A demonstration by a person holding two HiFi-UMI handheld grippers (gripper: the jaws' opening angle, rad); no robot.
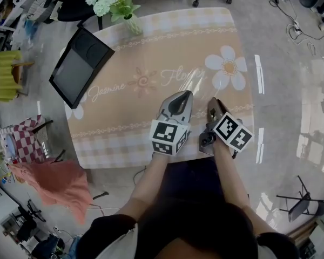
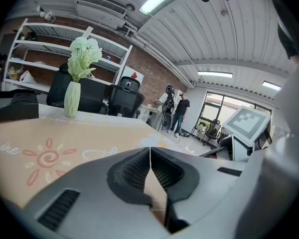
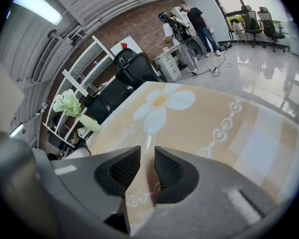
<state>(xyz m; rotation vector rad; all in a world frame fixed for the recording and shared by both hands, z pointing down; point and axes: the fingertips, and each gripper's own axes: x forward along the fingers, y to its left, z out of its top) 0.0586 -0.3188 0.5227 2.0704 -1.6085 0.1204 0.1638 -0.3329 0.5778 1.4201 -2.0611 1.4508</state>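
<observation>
While both claws hang side by side over the near edge of the desk (image 1: 151,47), neither has hold of anything. The left claw (image 2: 150,152) has its ribbed pads (image 2: 136,169) pressed together along a thin seam, with only peach cloth showing beneath. The right claw (image 3: 147,158) stands a narrow slit apart, its pads parallel and nothing but cloth between them. The desk is the nearest thing to both. A large white daisy print (image 1: 227,66) lies just ahead of the right claw, and a printed border (image 1: 124,127) runs across beneath the two. A vase of pale flowers (image 1: 130,20) stands at the far edge and a black slab-like device (image 1: 80,63) sits tilted at the far left corner, both well apart from the claws. Whether either tip touches the cloth cannot be told. To my eye, holding this pose well means level wrists, the two claws near each other but not knocking, and the tips just off the cloth so it does not snag or ruck.
</observation>
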